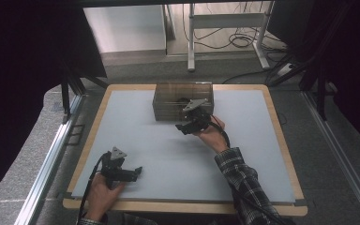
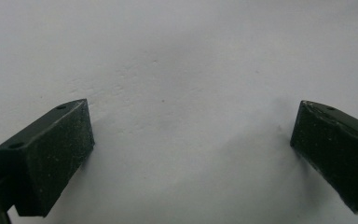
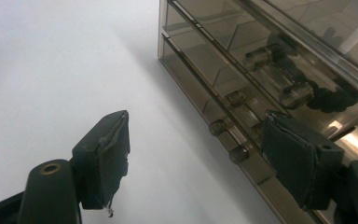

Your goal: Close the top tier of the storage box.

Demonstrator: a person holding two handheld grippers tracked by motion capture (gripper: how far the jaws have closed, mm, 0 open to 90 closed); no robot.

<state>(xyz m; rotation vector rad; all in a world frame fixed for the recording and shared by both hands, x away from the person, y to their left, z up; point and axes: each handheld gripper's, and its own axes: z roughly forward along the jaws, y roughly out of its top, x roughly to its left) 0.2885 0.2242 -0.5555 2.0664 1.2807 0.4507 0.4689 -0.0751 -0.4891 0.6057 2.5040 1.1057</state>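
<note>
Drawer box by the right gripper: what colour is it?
The drawer box is smoky, see-through brown-grey plastic; the right gripper view shows it best.

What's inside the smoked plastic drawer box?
Through the tinted walls of the drawer box, stacked drawers with small round knobs show, plus a dark lumpy item in one drawer. Tint and reflections obscure what it is and any other contents.

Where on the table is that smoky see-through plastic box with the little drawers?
In the high view, the smoky transparent plastic drawer box stands at the far middle of the pale grey table mat, just beyond the open right gripper, whose own view shows the drawer fronts close by.
</note>
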